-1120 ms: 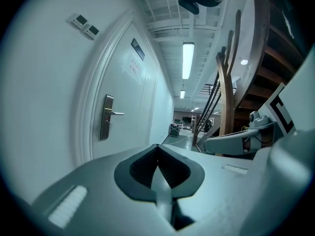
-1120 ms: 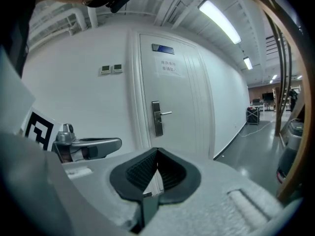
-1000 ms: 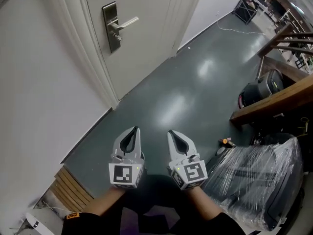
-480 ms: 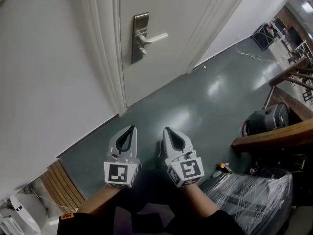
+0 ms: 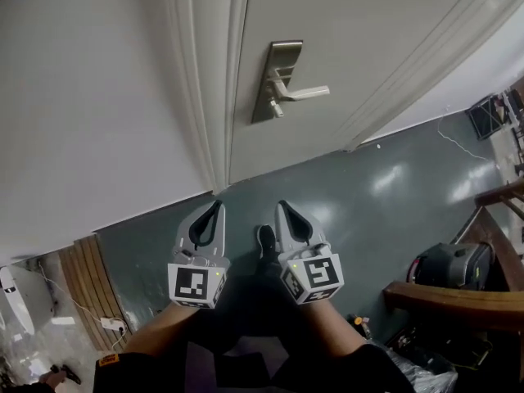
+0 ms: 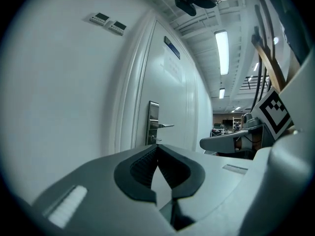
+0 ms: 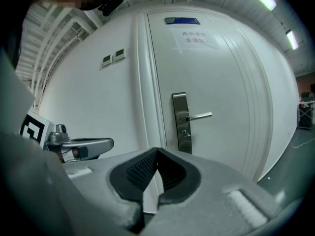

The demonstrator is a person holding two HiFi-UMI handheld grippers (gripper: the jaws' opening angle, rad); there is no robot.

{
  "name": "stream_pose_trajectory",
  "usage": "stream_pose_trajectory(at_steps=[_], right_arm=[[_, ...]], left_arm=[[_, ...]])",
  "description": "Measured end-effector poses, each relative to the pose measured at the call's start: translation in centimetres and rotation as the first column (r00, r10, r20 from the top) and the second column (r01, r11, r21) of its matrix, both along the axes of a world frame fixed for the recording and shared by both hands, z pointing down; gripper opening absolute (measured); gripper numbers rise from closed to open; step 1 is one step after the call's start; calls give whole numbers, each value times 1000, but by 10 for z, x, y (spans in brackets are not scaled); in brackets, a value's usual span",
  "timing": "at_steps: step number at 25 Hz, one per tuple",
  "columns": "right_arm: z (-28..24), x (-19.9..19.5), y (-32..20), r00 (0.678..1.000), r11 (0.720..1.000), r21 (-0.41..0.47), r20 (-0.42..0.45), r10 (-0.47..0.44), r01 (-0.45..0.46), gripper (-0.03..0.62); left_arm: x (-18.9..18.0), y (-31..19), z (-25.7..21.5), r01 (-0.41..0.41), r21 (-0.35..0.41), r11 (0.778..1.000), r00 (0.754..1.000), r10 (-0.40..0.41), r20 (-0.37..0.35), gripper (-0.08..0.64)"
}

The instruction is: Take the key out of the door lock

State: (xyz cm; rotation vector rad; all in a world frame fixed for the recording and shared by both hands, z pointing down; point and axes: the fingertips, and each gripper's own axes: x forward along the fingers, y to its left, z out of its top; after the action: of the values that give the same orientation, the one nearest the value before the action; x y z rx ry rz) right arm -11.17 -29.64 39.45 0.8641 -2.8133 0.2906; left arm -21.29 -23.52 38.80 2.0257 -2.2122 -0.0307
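Status: approach stage, extraction not begun.

- Landmark: steel lock plate (image 5: 273,81) on the white door (image 5: 368,31), with the lever handle (image 5: 304,94) sticking out to its right in the head view.
- Key (image 5: 276,110): a small stub juts from the lock plate just below the lever. I take this to be the key, seated in the cylinder. It is too small in every view to confirm its shape. In the right gripper view the same stub (image 7: 184,132) sits under the lever.
- Left gripper (image 5: 217,207): well short of the lock plate and below it in the head view, over the grey floor (image 5: 368,203). Fingers pressed together, nothing between them.
- Right gripper (image 5: 283,208): just beside the left one, equally far from the lock plate. Fingers pressed together, nothing held. Its own view looks nearly straight at the plate.

Done: nothing yet; the key sits in the lock, untouched.

Left to do (judgement): close the distance to the lock plate, open one gripper, pinch the key head, then draw it straight out of the cylinder.
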Motion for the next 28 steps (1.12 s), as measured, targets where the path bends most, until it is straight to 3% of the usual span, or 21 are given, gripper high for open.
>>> stream_pose_trajectory(at_steps=[7, 14, 15, 16, 18, 21, 24, 28], right_arm=[[5, -15, -96, 986, 983, -72, 25, -165, 167, -8], [21, -41, -168, 943, 924, -189, 58, -328, 333, -6], [24, -45, -175, 936, 910, -217, 76, -345, 353, 20], [28, -50, -181, 928, 895, -248, 94, -360, 372, 89], [36, -60, -191, 915, 862, -308, 128, -383, 404, 100], [46, -76, -201, 895, 802, -399, 190, -403, 445, 100], [54, -91, -206, 875, 712, -508, 285, -392, 485, 100], [61, -107, -210, 839, 567, -618, 412, -356, 544, 104]], left_arm=[[-2, -83, -5, 143, -28, 989, 990, -143, 21, 17], [-11, -152, 9, 258, -79, 963, 965, -253, 69, 17], [-15, -156, 12, 274, -84, 958, 960, -268, 78, 18], [-18, -161, 15, 288, -89, 954, 956, -281, 84, 18], [-24, -168, 19, 311, -103, 945, 949, -303, 84, 66], [-34, -172, 23, 358, -124, 926, 933, -348, 96, 78], [-41, -173, 28, 395, -144, 907, 917, -381, 116, 78], [-45, -176, 32, 418, -160, 894, 907, -400, 129, 78]])
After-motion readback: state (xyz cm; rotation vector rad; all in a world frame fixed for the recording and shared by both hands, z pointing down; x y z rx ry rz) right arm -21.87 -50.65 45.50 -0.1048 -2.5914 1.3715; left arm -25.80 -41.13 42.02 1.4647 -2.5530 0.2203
